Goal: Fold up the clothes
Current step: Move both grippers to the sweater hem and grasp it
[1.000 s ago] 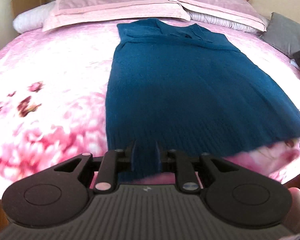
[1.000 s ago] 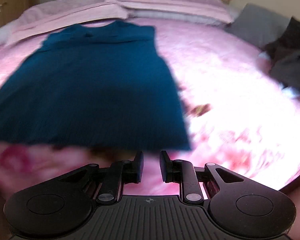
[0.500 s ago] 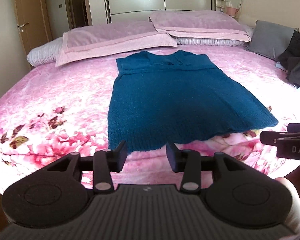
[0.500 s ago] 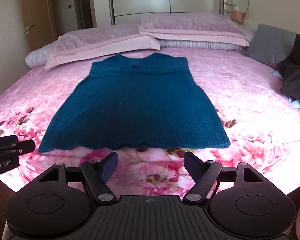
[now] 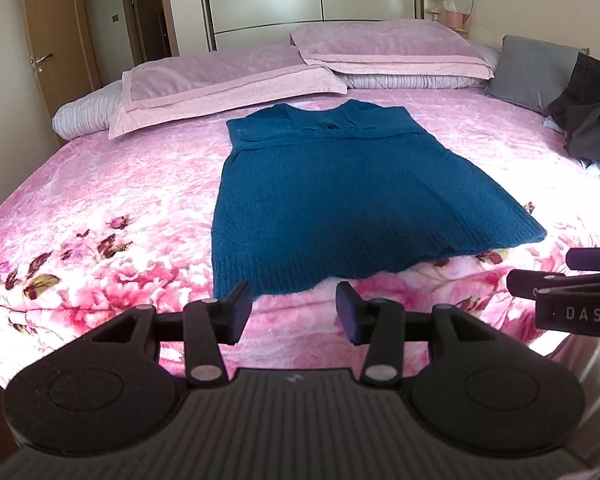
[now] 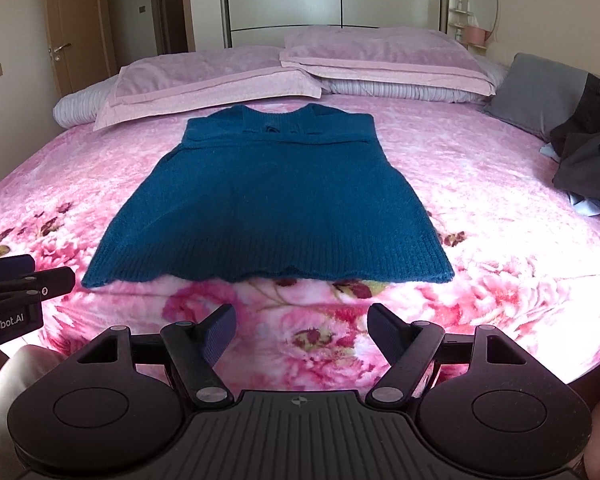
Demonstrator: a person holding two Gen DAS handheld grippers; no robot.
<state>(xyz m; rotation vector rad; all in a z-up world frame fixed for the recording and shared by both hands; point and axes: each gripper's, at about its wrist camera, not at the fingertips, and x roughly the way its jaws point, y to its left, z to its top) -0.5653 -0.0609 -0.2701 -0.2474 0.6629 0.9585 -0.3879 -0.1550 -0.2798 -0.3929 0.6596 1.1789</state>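
sweater point(image 5: 332, 208): teal knit, sleeveless look, lies flat on the bed, neck twd the pillows, ribbed hem twd the cameras; top part folded over in a band across the chest. hem edge a bit wavy, near-left corner just beyond the left tool.
bed point(image 5: 112, 184): pink floral cover, darker flower prints along the near edge.
left tool point(image 5: 294, 306): held above the near edge of the bed, jaws have just been opening, now partway apart, nothing btwn them; pads clear of the hem. also seen at the left edge of the right wrist view point(image 6: 52, 280).
right tool point(image 6: 302, 330): jaws spread wide, just been opening, empty; pink cover shows btwn the fingers, hem lies a little beyond. its tip pokes in at the right edge of the left wrist view point(image 5: 540, 276).
pillows point(image 6: 380, 56): two pink ones at the head, over striped white ones.
grey cushion point(image 6: 536, 88): far right side of the bed.
dark clothes point(image 6: 588, 160): heap on the right side of the bed, w/ a bit of light blue fabric under it, well apart from the sweater.
door point(image 5: 56, 40): wooden, at the left wall.
mirror point(image 6: 482, 0): round, in the far right corner.
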